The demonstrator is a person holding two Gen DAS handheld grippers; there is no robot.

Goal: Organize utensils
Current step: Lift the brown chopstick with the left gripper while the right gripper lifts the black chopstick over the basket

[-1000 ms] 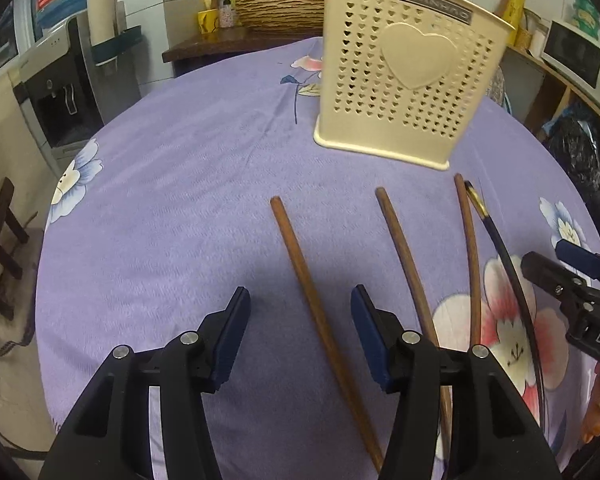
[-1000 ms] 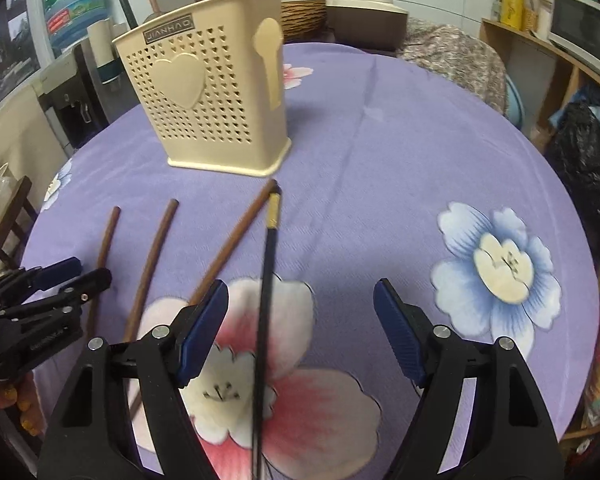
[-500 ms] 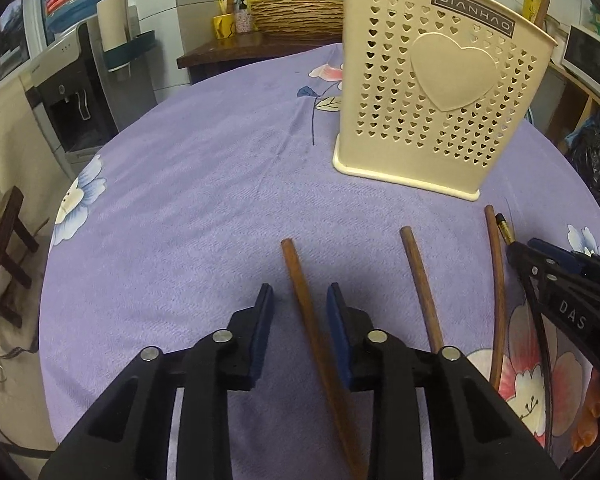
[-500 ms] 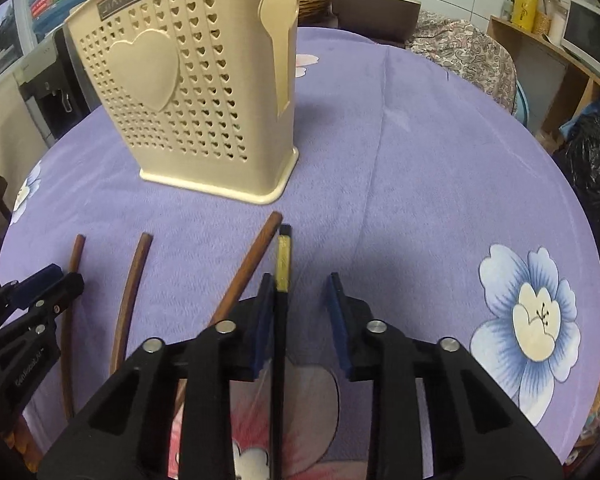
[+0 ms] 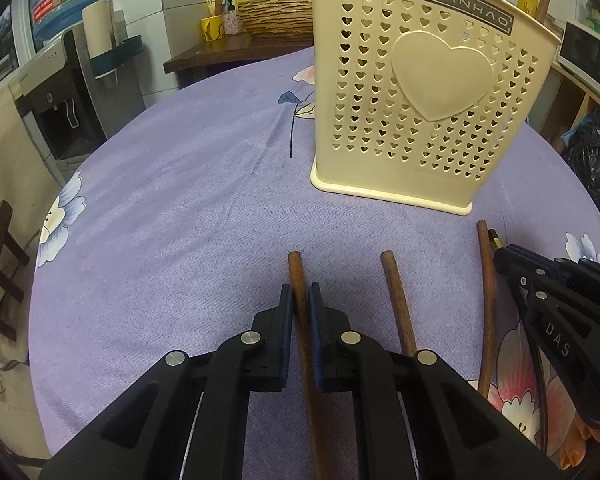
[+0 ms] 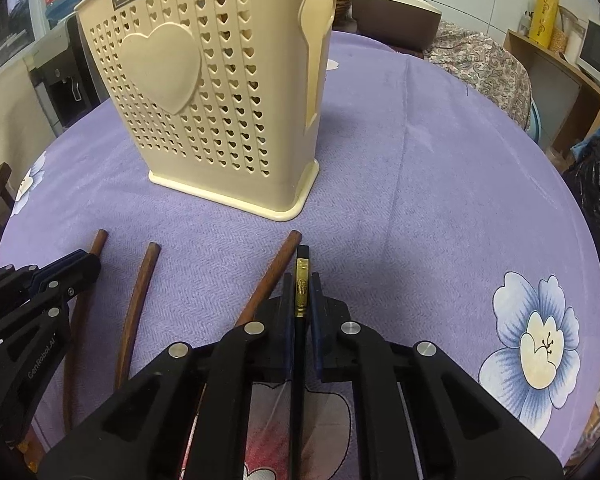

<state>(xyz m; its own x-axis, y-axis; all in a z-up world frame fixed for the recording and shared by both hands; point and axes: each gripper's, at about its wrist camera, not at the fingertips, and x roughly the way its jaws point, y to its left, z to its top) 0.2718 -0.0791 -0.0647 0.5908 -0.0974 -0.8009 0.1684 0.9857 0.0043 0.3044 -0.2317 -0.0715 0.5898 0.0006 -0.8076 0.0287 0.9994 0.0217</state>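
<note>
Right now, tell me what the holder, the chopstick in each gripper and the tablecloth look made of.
Holder: likely moulded plastic, cream, matte, punched with heart holes.
Left gripper's chopstick: looks like wood, reddish-brown, dull.
Right gripper's chopstick: black, smooth, with a shiny gold band; lacquer or plastic, can't tell.
Tablecloth: purple woven fabric, flower print.

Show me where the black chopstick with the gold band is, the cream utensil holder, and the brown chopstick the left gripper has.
black chopstick [image 6: 301,288], right wrist view, on its gold band.
cream utensil holder [image 5: 440,70], left wrist view, on the raised heart.
brown chopstick [image 5: 295,270], left wrist view, near its far end.
</note>
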